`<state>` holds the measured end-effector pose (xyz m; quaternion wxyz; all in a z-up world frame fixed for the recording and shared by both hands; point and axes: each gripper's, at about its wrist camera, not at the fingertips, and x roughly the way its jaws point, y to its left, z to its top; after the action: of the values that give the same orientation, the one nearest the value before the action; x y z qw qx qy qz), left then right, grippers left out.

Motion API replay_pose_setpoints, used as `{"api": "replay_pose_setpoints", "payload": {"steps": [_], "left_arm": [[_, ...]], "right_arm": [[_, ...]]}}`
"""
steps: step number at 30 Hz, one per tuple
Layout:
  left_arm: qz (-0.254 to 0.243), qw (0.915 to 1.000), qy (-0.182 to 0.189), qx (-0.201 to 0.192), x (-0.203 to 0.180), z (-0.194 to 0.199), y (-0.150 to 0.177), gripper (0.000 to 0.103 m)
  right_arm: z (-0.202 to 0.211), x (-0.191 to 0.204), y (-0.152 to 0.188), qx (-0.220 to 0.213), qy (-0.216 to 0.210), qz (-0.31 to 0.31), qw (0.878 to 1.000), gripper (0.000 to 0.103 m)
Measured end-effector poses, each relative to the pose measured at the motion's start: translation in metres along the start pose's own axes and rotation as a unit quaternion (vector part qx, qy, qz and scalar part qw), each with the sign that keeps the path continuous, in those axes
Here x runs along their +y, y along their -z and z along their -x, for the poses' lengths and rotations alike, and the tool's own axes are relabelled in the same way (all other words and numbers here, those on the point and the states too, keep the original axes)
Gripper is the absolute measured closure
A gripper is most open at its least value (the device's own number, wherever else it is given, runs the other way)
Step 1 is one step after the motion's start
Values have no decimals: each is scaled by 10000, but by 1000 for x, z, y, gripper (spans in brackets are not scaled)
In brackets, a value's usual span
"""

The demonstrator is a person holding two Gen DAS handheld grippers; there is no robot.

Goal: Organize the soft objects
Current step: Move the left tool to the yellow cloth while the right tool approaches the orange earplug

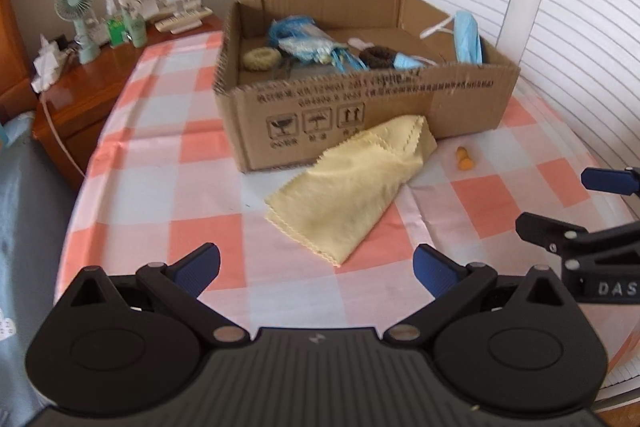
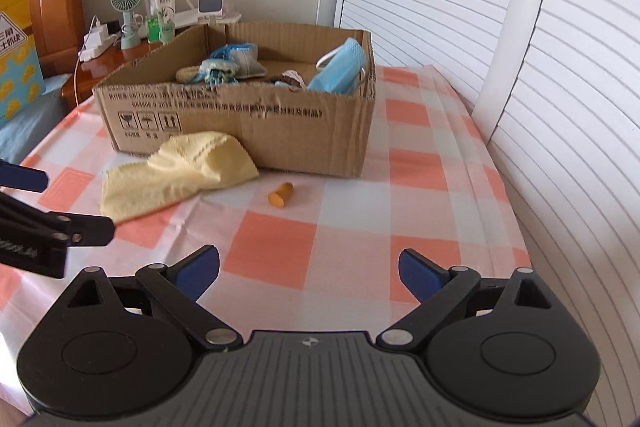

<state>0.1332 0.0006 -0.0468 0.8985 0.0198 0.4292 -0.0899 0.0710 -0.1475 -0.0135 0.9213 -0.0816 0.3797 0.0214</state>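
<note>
A folded yellow cloth (image 1: 344, 187) lies on the checked tablecloth, leaning on the front wall of an open cardboard box (image 1: 360, 107); it also shows in the right wrist view (image 2: 180, 171). A small orange earplug (image 2: 281, 195) lies right of the cloth, also in the left wrist view (image 1: 464, 158). The box (image 2: 248, 123) holds blue face masks (image 2: 340, 69), hair ties and other soft items. My left gripper (image 1: 316, 267) is open and empty, just short of the cloth. My right gripper (image 2: 310, 269) is open and empty, short of the earplug.
A wooden nightstand (image 1: 88, 79) at the back left carries a small fan (image 1: 76, 7), bottles and chargers. A white slatted door (image 2: 520, 27) and a white curved bar (image 2: 516, 27) stand on the right. A bed lies left of the table.
</note>
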Motion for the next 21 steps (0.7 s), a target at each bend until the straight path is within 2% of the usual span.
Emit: {"api": "replay_pose_setpoints", "payload": {"steps": [4, 7, 14, 21], "left_arm": [[226, 9993, 117, 258, -2, -22, 4, 1], [160, 9997, 99, 135, -10, -23, 2, 1], [220, 9991, 363, 8, -26, -41, -17, 1], [531, 9982, 229, -135, -33, -59, -38, 1]], "right_arm": [[-3, -6, 6, 10, 98, -1, 10000, 5], [-7, -13, 10, 56, 100, -98, 9999, 5], [-20, -21, 18, 248, 116, -243, 9993, 5], [-21, -22, 22, 273, 91, -204, 9994, 3]]}}
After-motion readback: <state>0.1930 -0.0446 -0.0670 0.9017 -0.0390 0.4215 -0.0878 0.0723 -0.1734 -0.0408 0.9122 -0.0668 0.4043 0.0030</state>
